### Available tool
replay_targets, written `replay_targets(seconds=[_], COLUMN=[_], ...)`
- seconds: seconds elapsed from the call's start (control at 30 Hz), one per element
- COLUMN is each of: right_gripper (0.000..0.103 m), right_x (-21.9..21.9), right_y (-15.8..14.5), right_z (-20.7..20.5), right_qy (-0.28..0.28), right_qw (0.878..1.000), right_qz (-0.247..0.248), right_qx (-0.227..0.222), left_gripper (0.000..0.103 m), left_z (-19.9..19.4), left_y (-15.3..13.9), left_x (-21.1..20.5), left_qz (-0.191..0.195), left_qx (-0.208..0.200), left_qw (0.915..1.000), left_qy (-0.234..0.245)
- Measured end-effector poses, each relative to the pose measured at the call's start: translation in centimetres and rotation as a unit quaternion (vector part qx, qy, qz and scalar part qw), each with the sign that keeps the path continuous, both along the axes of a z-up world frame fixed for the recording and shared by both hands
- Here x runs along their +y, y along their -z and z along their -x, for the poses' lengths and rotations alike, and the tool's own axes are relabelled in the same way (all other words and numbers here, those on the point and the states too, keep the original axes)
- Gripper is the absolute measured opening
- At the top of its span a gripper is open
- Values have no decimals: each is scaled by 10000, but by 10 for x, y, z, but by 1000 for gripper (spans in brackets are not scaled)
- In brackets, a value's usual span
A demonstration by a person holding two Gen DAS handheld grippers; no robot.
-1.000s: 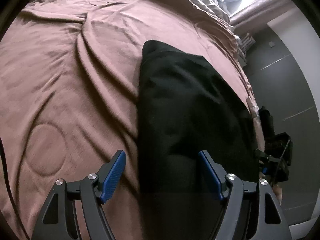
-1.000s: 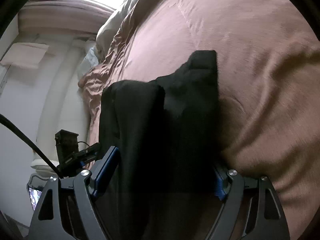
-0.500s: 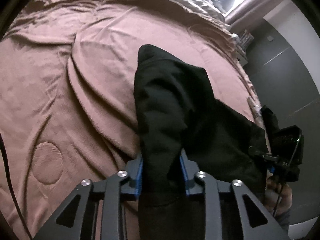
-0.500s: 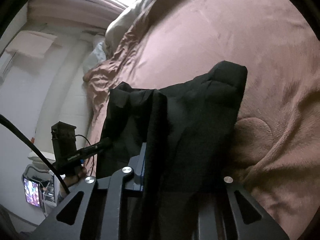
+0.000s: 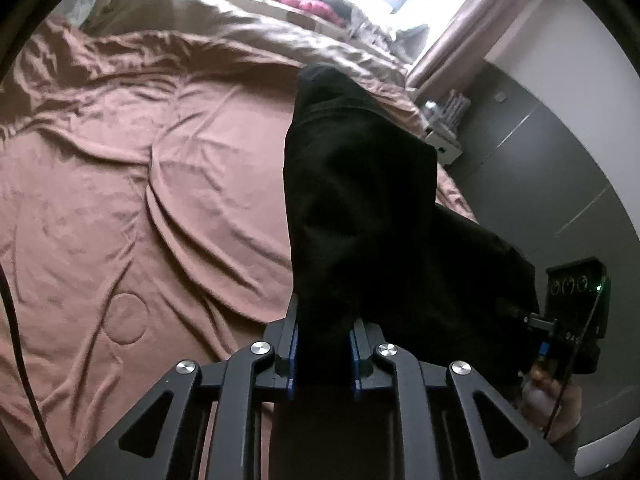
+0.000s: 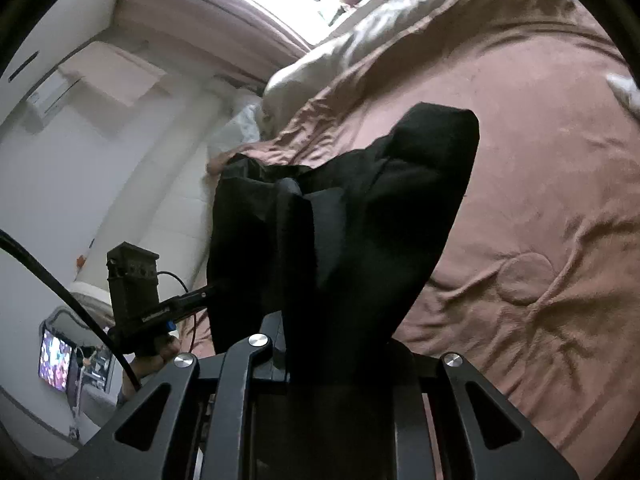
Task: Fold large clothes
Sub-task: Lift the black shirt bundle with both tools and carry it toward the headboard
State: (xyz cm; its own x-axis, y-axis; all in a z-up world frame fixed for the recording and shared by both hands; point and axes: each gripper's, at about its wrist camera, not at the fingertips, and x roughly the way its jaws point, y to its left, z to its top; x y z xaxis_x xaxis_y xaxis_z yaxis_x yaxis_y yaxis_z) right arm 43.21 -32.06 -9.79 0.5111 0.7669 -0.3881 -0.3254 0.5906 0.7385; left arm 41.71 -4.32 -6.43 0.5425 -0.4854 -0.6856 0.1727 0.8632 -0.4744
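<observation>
A black garment (image 5: 360, 208) is held up off the brown bed cover (image 5: 120, 200), stretched between both grippers. My left gripper (image 5: 324, 344) is shut on one end of it. My right gripper (image 6: 332, 344) is shut on the other end of the garment (image 6: 360, 220); the cloth hides its fingertips. The far end of the cloth rises to a point above the bed. The right gripper shows at the right edge of the left wrist view (image 5: 572, 320). The left gripper shows at the left of the right wrist view (image 6: 136, 292).
The bed cover (image 6: 540, 160) is creased, with a beige quilt (image 5: 240, 24) bunched toward the window. A dark wardrobe (image 5: 532, 168) stands right of the bed, with a small shelf (image 5: 444, 128) of items beside it. A cable (image 5: 16, 320) hangs on the left.
Both grippers went from open around the flat-lying garment to shut on it. They have since lifted it off the bed, and both views have tilted up toward the window.
</observation>
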Motion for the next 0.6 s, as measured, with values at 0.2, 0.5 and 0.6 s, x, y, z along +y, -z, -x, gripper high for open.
replay_targets(seconds=[0.2,0.5,0.6], right_gripper=[14,14,14], right_x=[14,61,79], right_y=[-35,-78,-89], right_z=[39,74,83], right_qy=[-84,-217,-334], right_qw=[9990,9950,9933], right_qz=[27,132,165], right_qx=[-447,-964,-1098], left_gripper=[17,17,17], left_z=[33,77,96], left_y=[-45,-101,-115], left_x=[14,59,76], left_qz=[125,256,263], left_qx=[-476,-956,-1110], left_qw=[9987,9943,9921], left_qy=[-121,-402,-521])
